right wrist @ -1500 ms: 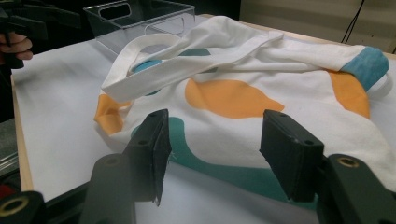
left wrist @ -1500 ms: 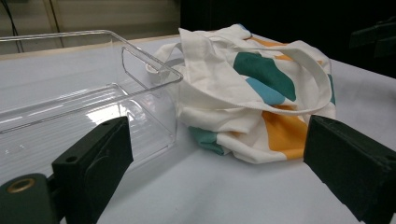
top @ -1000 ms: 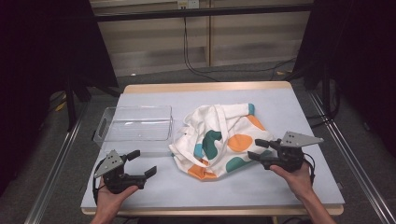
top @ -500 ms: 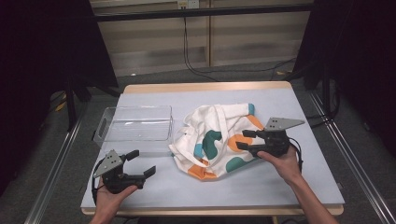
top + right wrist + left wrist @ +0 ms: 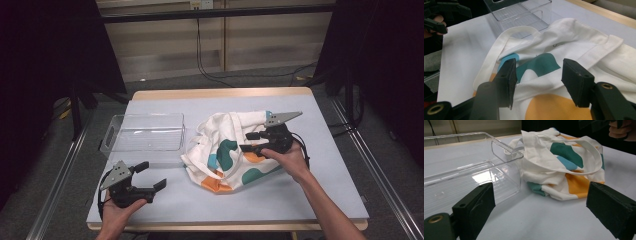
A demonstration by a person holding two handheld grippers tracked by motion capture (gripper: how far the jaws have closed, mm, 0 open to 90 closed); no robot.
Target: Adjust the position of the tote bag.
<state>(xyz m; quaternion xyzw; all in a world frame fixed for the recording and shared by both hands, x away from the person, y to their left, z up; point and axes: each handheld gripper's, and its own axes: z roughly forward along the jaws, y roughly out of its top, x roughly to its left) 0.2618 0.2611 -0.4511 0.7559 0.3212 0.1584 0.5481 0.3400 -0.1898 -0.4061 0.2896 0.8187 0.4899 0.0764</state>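
While the right gripper is held low over the crumpled tote bag on the counter, its fingers are spread, with bag fabric lying between and below them. The left gripper rests near the counter's front edge, fingers spread, pointing toward the clear bin and bag.

Tote bag mid-table — clear bin just left, right gripper over the bag.
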